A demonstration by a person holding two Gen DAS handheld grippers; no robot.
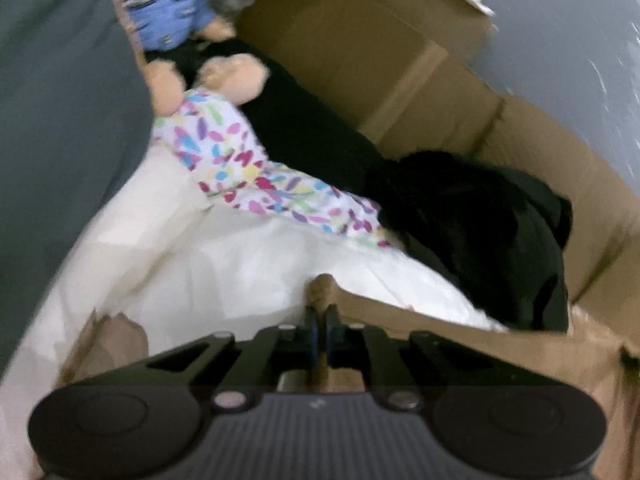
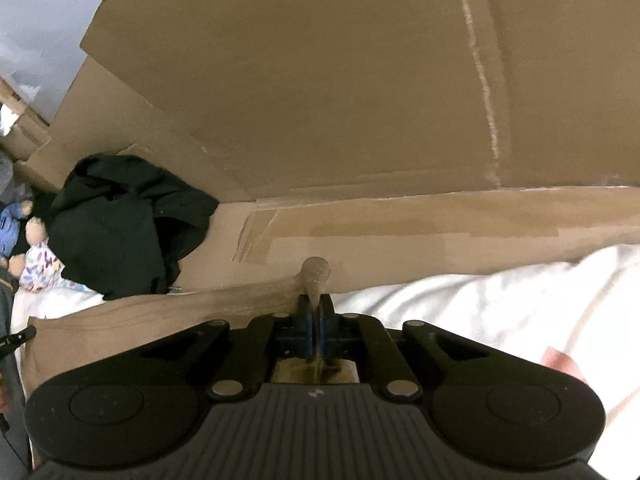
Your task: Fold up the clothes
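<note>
I hold a tan garment (image 2: 132, 320) with both grippers over a white bedsheet (image 2: 480, 300). My right gripper (image 2: 316, 312) is shut on a pinched fold of the tan cloth, which sticks up between the jaws. My left gripper (image 1: 320, 320) is shut on another edge of the same tan garment (image 1: 460, 336), which stretches off to the right. The view from the left wrist is blurred.
A large cardboard box (image 2: 320, 100) stands open close ahead. A black garment (image 2: 120, 224) is heaped against it, also in the left wrist view (image 1: 480, 220). A colourful patterned cloth (image 1: 240, 168) and a teddy bear (image 1: 192, 40) lie beyond on the sheet (image 1: 220, 272).
</note>
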